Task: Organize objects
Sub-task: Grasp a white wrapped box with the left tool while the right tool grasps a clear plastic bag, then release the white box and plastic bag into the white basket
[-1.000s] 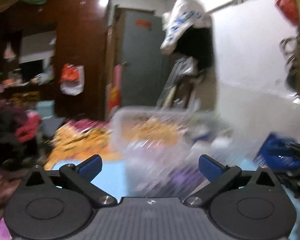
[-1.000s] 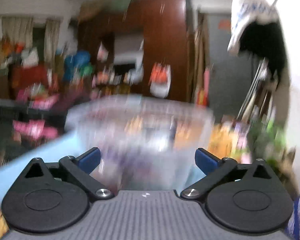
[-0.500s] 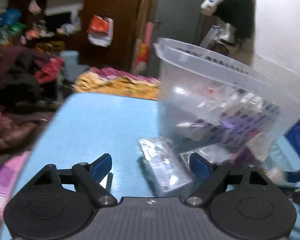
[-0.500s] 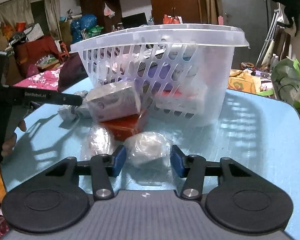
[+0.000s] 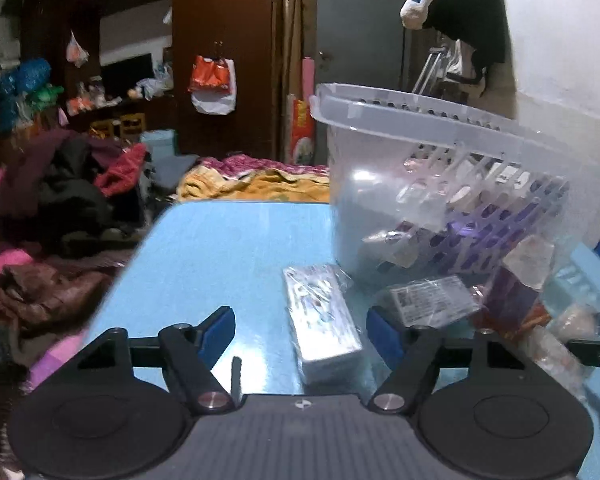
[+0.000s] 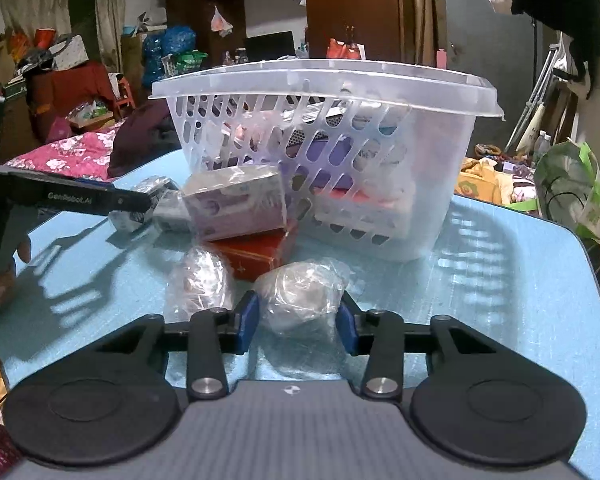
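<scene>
A clear slotted plastic basket (image 6: 452, 160) holding several wrapped items stands on the blue table (image 6: 520, 300); it also shows in the left wrist view (image 5: 364, 184). My right gripper (image 6: 298, 318) has its jaws closed against a round item in clear wrap (image 6: 300, 296). Beside it lie another wrapped round item (image 6: 200, 284), a red box (image 6: 256, 250) and a pink-white box (image 6: 236, 200). My left gripper (image 5: 300, 332) is open around a silvery wrapped box (image 5: 320, 316) lying on the table, not touching it. A labelled packet (image 5: 428, 300) lies to its right.
The left gripper shows in the right wrist view (image 6: 80, 200) at the left, by small wrapped items (image 6: 156, 200). A cluttered room with clothes (image 5: 60, 200), a wardrobe (image 5: 228, 40) and a green bag (image 6: 572, 196) surrounds the table. The table's left edge is close to my left gripper.
Both grippers have come down from in front of the basket to the table. The right jaws have closed on the wrapped round item. The left gripper has moved nearer the silvery box.
</scene>
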`<state>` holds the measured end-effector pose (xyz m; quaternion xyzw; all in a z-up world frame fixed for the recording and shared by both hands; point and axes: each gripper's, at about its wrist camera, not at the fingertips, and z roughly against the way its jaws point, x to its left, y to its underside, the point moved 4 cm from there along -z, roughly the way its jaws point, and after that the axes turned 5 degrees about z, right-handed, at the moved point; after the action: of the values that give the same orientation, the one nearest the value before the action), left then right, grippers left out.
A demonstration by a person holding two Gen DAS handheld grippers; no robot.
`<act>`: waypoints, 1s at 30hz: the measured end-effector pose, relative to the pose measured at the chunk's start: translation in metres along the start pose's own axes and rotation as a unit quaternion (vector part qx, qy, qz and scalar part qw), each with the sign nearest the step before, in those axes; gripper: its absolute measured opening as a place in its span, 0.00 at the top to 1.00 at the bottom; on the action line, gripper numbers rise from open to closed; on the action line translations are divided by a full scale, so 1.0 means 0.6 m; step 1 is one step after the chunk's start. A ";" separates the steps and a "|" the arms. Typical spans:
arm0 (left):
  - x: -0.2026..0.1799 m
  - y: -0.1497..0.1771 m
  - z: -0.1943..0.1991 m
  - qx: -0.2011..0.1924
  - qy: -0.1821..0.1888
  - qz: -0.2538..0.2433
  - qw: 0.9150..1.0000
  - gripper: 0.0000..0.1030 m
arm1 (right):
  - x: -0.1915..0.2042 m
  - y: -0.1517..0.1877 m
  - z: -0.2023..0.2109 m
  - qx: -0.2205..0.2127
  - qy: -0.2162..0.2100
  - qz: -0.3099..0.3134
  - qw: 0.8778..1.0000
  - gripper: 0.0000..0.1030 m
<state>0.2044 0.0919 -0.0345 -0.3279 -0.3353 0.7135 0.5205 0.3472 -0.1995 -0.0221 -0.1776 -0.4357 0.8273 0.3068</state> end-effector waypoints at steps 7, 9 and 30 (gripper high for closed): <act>0.004 0.005 -0.011 0.004 0.017 0.009 1.000 0.62 | -0.001 0.000 0.002 -0.006 0.006 -0.006 1.000 0.57; 0.010 0.004 0.005 -0.020 0.041 0.023 0.999 0.62 | -0.002 0.000 0.005 -0.012 0.009 -0.007 1.000 0.57; 0.007 0.015 0.075 -0.156 0.159 0.022 0.975 0.62 | -0.003 -0.008 0.076 -0.158 0.025 -0.014 0.987 0.57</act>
<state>0.1618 0.0877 -0.0174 -0.5216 -0.3480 0.6024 0.4939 0.3248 -0.2267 0.0072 -0.2381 -0.5555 0.7391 0.2976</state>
